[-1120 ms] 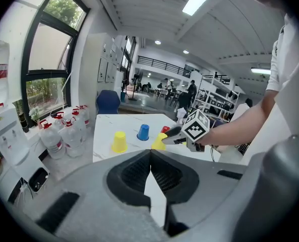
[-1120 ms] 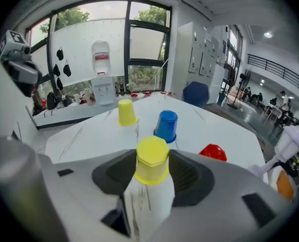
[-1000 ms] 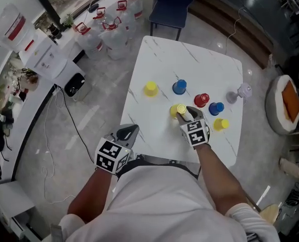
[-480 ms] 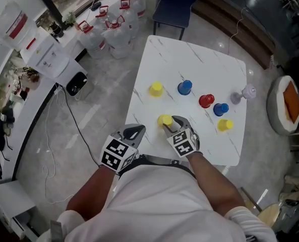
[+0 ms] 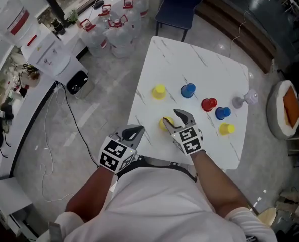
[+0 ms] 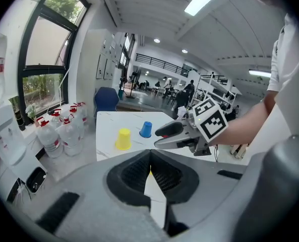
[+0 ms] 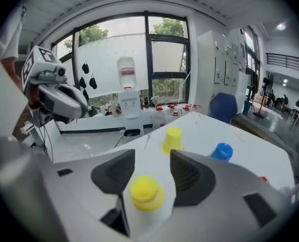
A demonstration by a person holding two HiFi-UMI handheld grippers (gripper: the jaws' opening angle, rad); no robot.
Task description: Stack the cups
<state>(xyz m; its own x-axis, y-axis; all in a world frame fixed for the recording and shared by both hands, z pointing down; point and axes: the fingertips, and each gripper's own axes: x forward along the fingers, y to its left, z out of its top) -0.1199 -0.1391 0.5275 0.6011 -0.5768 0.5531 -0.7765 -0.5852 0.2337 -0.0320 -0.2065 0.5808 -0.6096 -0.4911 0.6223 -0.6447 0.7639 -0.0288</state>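
My right gripper (image 5: 171, 118) is over the near left part of the white table (image 5: 189, 64), open. A yellow cup (image 5: 166, 123) stands upside down on the table between its jaws (image 7: 150, 166); the pads stand clear of the cup (image 7: 145, 191). These jaws have just been opening. My left gripper (image 5: 133, 133) hangs off the table's near left edge, shut, with nothing in it (image 6: 150, 154). Further off stand a second yellow cup (image 5: 159, 91), a blue cup (image 5: 188, 90), a red cup (image 5: 208, 104), another blue cup (image 5: 222, 113) and a third yellow cup (image 5: 226, 129).
Two pale grey cups (image 5: 244, 100) stand at the table's right edge. A blue chair (image 5: 177, 4) is at the far side. Water bottles (image 5: 111, 26) and a dispenser (image 5: 51, 57) line the floor to the left. A round cushion (image 5: 285, 107) lies to the right.
My right gripper carried the yellow cup from beside the red cup toward the near left of the table, and its jaws now stand wider. The left gripper stayed in place.
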